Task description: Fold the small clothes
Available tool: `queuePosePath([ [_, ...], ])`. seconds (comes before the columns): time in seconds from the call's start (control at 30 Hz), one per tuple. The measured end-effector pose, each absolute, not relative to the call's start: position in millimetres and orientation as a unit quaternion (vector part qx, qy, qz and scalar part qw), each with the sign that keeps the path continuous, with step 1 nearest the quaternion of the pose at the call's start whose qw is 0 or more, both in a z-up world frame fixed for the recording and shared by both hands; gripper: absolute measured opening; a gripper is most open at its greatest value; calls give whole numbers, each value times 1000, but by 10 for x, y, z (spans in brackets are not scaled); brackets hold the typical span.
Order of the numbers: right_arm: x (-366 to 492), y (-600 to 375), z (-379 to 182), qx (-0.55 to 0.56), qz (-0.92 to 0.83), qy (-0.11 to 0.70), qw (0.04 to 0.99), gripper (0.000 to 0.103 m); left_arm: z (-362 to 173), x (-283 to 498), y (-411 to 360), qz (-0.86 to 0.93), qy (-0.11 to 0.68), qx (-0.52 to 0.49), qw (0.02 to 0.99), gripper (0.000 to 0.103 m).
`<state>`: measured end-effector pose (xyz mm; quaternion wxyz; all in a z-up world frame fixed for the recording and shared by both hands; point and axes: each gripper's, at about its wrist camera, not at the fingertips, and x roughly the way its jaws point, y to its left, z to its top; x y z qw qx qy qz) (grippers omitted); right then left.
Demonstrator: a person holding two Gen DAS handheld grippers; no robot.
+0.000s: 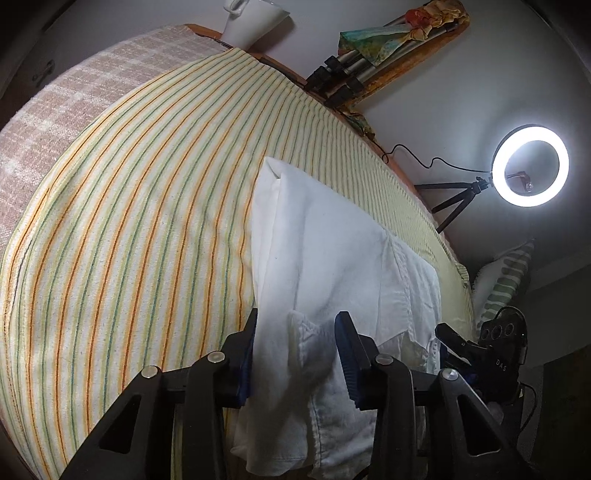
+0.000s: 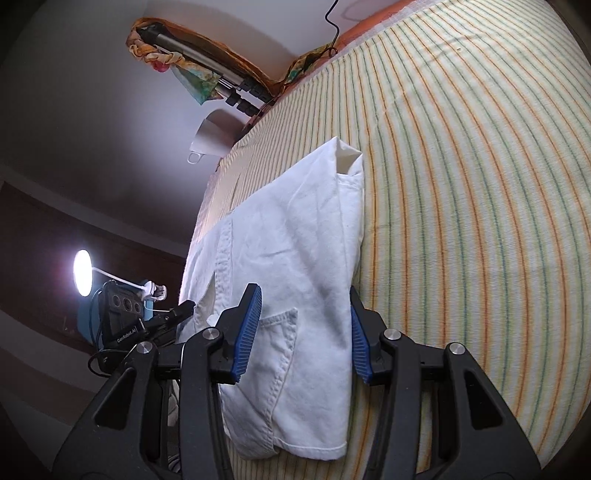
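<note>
Both claws, left claw (image 1: 295, 354) & right claw (image 2: 304, 332), spread wide around white garment (image 2: 295, 236) on striped bed (image 2: 461, 184); approx half-folded, more folds left.

The other hand-held gripper's black body (image 2: 123, 325) reads "GenRobot.AI"; left view shows "DAS".

garment (image 1: 325, 258) on bedspread (image 1: 129, 221) | cup (image 1: 251, 18) behind | ring light (image 1: 530, 165) beside bed
</note>
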<state>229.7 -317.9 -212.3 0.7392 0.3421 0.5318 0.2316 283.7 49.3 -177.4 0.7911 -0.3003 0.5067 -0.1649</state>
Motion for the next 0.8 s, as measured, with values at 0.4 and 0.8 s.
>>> queuePosePath([
  [0.4, 2276, -2994, -1770, 228, 227, 521, 790, 14, -1409, 2719, 300, -161, 464, -214, 844, 15],
  [0.8, 2190, -3065, -1251, 183, 239, 475, 827, 12, -1137, 2704, -29, -186, 438, -192, 858, 12],
])
